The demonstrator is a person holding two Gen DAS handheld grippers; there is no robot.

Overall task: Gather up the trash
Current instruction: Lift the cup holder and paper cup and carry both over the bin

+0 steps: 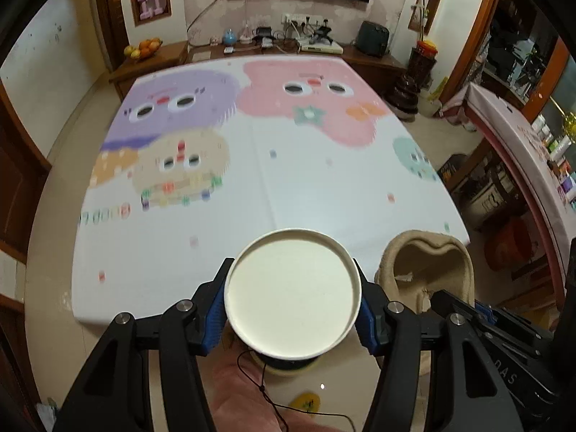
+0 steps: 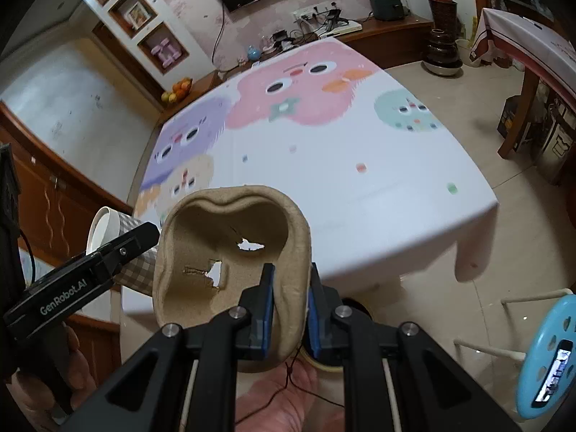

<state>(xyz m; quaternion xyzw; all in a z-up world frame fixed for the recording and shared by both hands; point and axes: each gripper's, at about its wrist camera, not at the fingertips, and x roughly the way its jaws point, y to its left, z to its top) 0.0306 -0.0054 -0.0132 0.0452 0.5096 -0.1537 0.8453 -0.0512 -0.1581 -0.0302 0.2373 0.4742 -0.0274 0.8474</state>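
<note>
While left view looks down fingers: left gripper point(image 1: 292, 302) half open, pads clamping paper cup point(image 1: 292, 293) at sides, mouth toward camera, clear of mat point(image 1: 306, 187); grip likely keeps cup from crushing. Right view: right gripper point(image 2: 290, 306) nearly closed, pinching wall of torn pulp tray point(image 2: 230, 262); thin wall suits narrow pinch. Cup point(image 2: 118, 248) beside tray, left.

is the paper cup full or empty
Empty: the left wrist view looks straight into the cup, held in the left gripper, and shows only its bare white inside.
</note>
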